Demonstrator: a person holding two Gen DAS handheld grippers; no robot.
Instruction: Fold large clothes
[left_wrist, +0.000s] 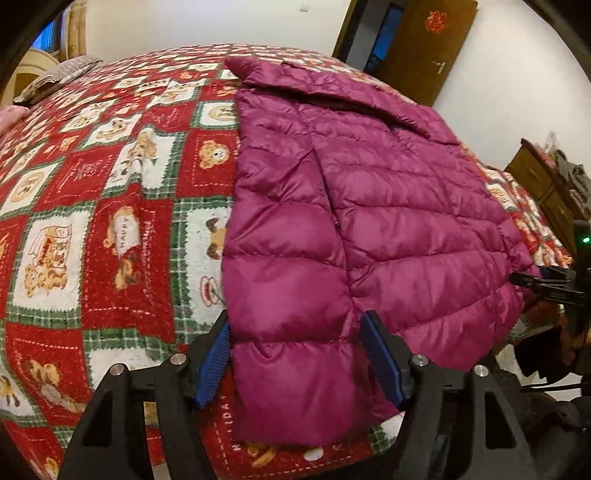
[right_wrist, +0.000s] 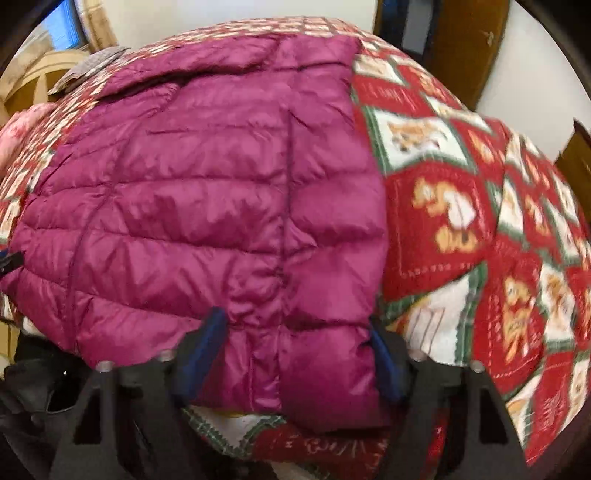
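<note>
While the magenta jacket (left_wrist: 369, 206) hides its far sleeve, your left gripper (left_wrist: 295, 354) and right gripper (right_wrist: 299, 354) stand part-open, each straddling the hem; whether the pads pinch it, I cannot tell.

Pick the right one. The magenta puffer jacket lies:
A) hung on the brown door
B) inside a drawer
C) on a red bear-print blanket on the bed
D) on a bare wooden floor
C: the magenta puffer jacket is spread flat on the red bear-print blanket, which shows on both sides of it across the two wrist views.
</note>
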